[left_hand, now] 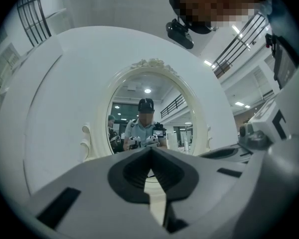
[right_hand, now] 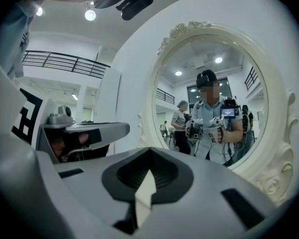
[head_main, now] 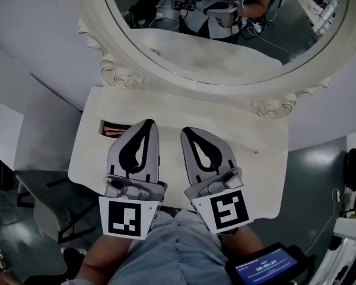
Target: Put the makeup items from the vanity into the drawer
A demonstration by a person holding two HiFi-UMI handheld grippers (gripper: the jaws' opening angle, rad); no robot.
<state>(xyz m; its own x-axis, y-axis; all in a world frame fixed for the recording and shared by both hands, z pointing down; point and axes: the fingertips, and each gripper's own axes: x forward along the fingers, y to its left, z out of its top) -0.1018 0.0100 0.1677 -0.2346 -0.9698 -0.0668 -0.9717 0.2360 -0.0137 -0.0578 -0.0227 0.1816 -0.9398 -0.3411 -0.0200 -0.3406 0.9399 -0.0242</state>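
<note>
White carved frame and oval mirror [head_main: 225, 40] are filling the far side of the head view, and the pale bench [head_main: 267, 135] is spreading out below them. I am holding the left gripper [head_main: 148, 123] and right gripper [head_main: 186, 130] level, side by side, both pointing at the mirror, each with jaws pressed together on nothing. Pinkish makeup [head_main: 114, 128] is showing in a dark slot [head_main: 104, 125] just left of the left gripper's tip. Its long axis is running across my line of reach, and I judge the left gripper to be the nearer.
</note>
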